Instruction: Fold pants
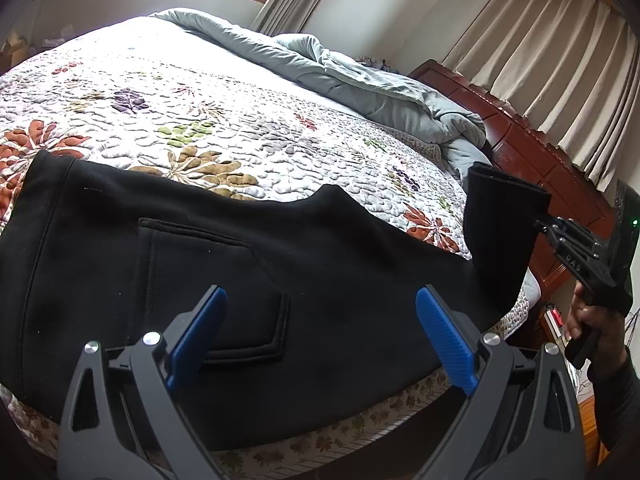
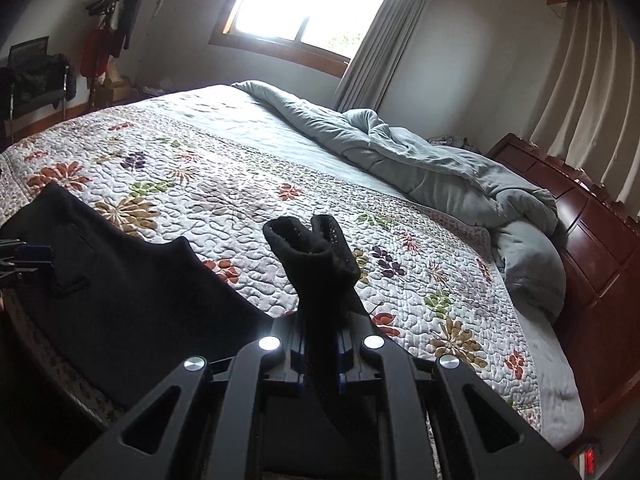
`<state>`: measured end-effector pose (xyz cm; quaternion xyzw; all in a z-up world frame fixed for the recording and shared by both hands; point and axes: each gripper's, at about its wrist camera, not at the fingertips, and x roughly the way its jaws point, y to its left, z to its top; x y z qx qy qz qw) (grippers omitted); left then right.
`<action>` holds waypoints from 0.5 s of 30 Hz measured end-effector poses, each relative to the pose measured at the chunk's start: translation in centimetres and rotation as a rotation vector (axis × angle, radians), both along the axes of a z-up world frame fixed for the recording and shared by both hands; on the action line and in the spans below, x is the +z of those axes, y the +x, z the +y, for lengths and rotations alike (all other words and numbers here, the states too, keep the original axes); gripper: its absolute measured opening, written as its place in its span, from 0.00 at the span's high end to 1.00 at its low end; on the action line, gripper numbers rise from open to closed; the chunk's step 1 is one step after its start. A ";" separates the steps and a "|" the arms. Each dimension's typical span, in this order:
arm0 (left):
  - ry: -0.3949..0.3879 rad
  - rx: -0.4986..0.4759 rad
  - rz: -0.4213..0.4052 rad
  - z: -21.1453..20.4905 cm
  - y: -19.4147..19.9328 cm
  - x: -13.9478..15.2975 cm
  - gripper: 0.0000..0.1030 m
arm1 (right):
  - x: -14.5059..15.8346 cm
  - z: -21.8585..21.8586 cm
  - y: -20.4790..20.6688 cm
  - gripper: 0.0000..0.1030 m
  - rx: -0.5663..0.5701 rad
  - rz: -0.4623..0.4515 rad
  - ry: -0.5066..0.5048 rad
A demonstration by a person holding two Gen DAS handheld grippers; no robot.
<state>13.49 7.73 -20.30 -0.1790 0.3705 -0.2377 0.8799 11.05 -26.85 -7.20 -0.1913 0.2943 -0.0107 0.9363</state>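
Black pants (image 1: 200, 248) lie flat on the floral quilt along the near edge of the bed, back pocket (image 1: 216, 292) up. My left gripper (image 1: 320, 320) is open and empty, its blue pads just above the seat of the pants. My right gripper (image 1: 540, 224) is shut on the leg cuffs (image 1: 504, 208) and holds them up off the bed at the right. In the right wrist view the cuffs (image 2: 308, 248) stick up from the shut right gripper (image 2: 320, 360), and the rest of the pants (image 2: 120, 280) trail left.
The floral quilt (image 1: 200, 120) covers most of the bed. A rumpled grey duvet (image 2: 440, 176) lies along the far right side. A dark wooden headboard (image 2: 592, 240) stands at the right. Curtains and a window are behind.
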 end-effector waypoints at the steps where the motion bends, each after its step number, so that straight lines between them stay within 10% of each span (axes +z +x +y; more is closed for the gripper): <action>1: -0.002 -0.001 0.001 0.0 0.0 0.0 0.08 | -0.3 0.3 0.1 0.90 0.006 0.006 -0.009; 15: -0.036 0.005 0.020 0.9 0.4 -0.3 0.08 | -7.5 7.5 -0.2 0.90 0.137 0.073 -0.325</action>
